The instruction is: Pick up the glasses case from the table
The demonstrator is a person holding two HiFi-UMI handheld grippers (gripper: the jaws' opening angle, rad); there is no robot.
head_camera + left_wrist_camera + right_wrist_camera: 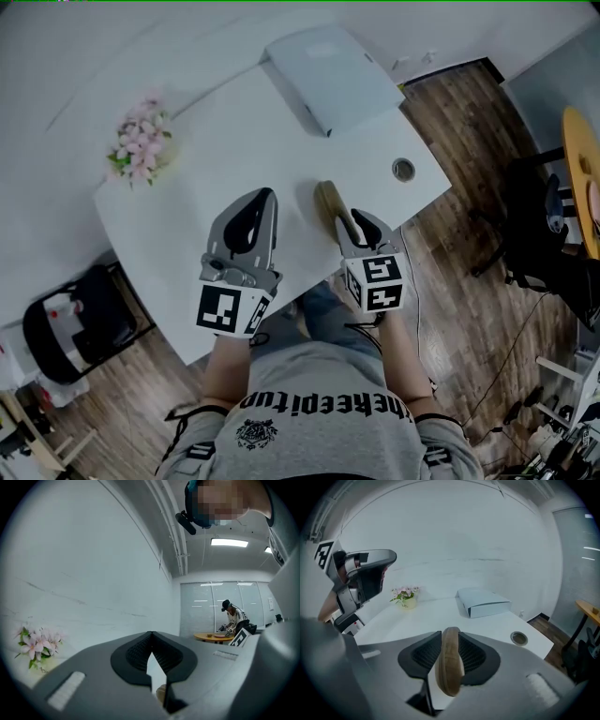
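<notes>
The tan, oblong glasses case (450, 660) is seen on the white worktop (234, 131) near its front edge, framed lengthwise between the right claw's (449, 635) jaws.

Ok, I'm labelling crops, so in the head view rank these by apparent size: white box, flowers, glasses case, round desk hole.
Largest to smallest:
white box
flowers
glasses case, near end covered, so visible part only
desk hole

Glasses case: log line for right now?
glasses case on table | right gripper open, fingers astride case, not lifted | left gripper shut, empty
</notes>
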